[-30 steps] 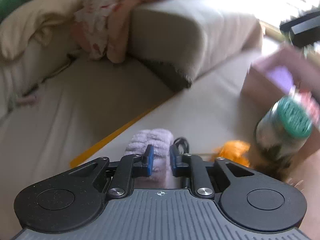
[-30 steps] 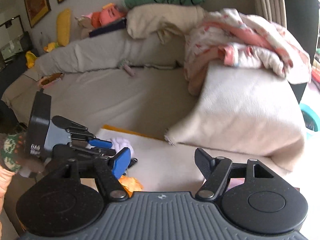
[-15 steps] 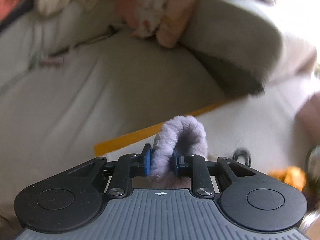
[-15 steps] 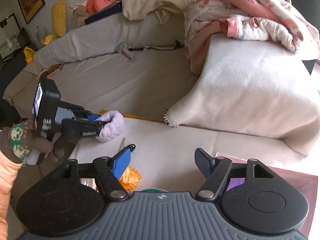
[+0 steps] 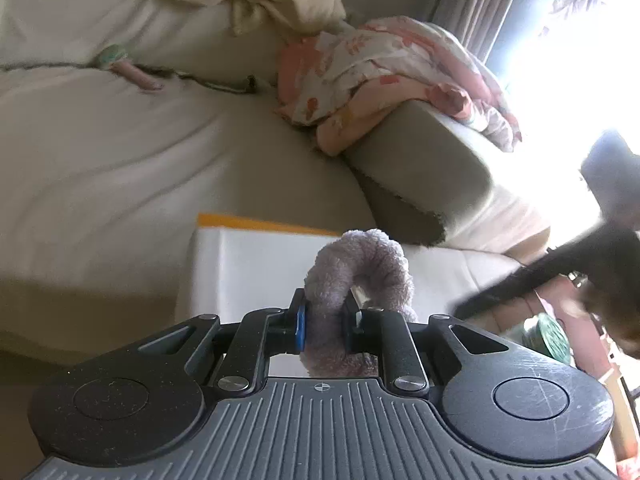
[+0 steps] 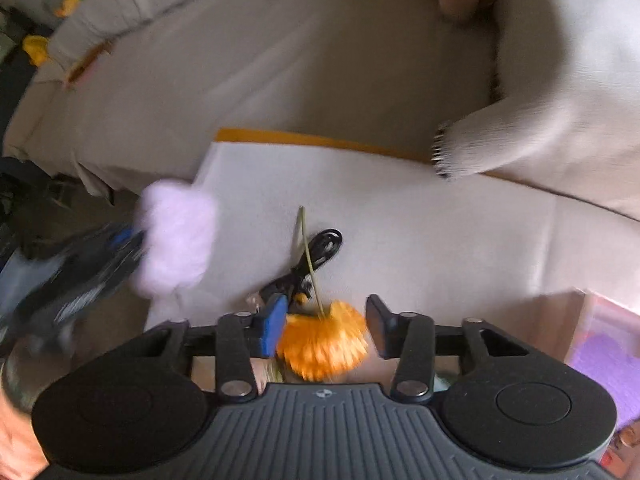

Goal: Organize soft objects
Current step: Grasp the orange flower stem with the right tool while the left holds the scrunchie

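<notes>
My left gripper (image 5: 323,322) is shut on a fluffy lilac scrunchie (image 5: 360,268) and holds it above the left end of the white table top (image 5: 248,264). The right wrist view shows the scrunchie (image 6: 176,236) blurred at the table's left edge. My right gripper (image 6: 326,326) is open, its fingers on either side of an orange fabric flower (image 6: 324,340) with a thin green stem (image 6: 306,252); I cannot tell whether they touch it.
A black cable (image 6: 316,256) lies coiled beside the stem. A beige sofa (image 5: 100,168) with a cushion (image 5: 424,168) and pink floral blanket (image 5: 384,76) stands behind the table. A box with purple lining (image 6: 604,364) is at right.
My left gripper has lifted the lilac scrunchie off the table and swung left. My right gripper has dropped down over the orange flower, fingers now astride it.
</notes>
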